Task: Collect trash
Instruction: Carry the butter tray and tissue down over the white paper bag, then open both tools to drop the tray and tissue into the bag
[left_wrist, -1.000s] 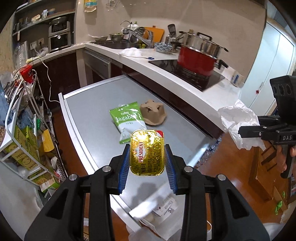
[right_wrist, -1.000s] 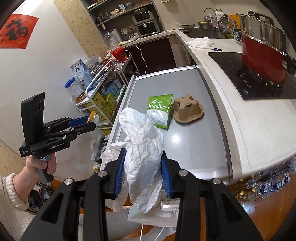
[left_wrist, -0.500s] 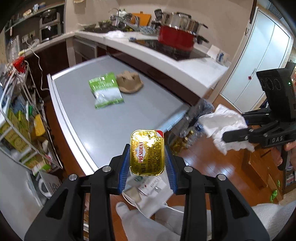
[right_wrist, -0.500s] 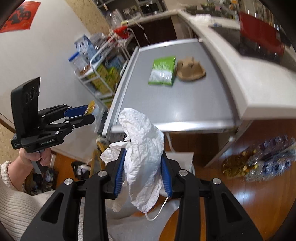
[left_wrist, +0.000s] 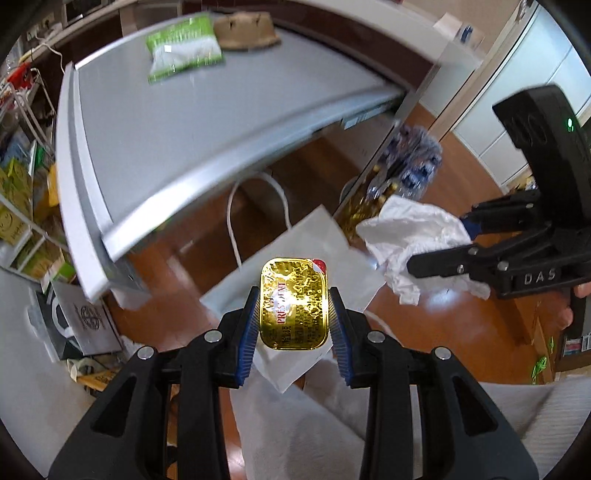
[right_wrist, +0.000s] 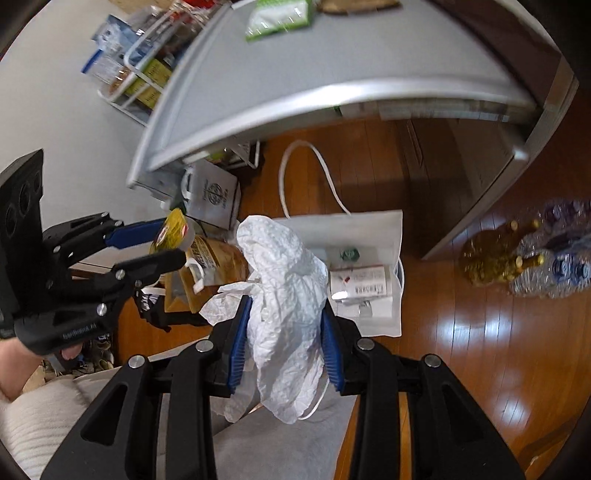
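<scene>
My left gripper (left_wrist: 293, 314) is shut on a gold foil butter packet (left_wrist: 294, 302) and holds it over a white paper bag (left_wrist: 314, 240) that stands on the wooden floor. My right gripper (right_wrist: 284, 332) is shut on a crumpled white wrapper (right_wrist: 284, 280), also above the white bag (right_wrist: 369, 236), whose open mouth shows receipts inside. The right gripper shows in the left wrist view (left_wrist: 469, 243), the left one in the right wrist view (right_wrist: 162, 243). A green snack bag (left_wrist: 183, 44) and a brown paper cup tray (left_wrist: 245, 29) lie on the grey table (left_wrist: 184, 122).
A wire rack (right_wrist: 140, 74) with boxes stands left of the table. A grey paper bag (right_wrist: 212, 195) and a brown bag (right_wrist: 207, 273) sit on the floor by the white bag. Bottles (right_wrist: 524, 254) lie on the floor at the right.
Both grippers have swung down from over the table to point at the floor. The butter packet and the white wrapper now hang over the white bag.
</scene>
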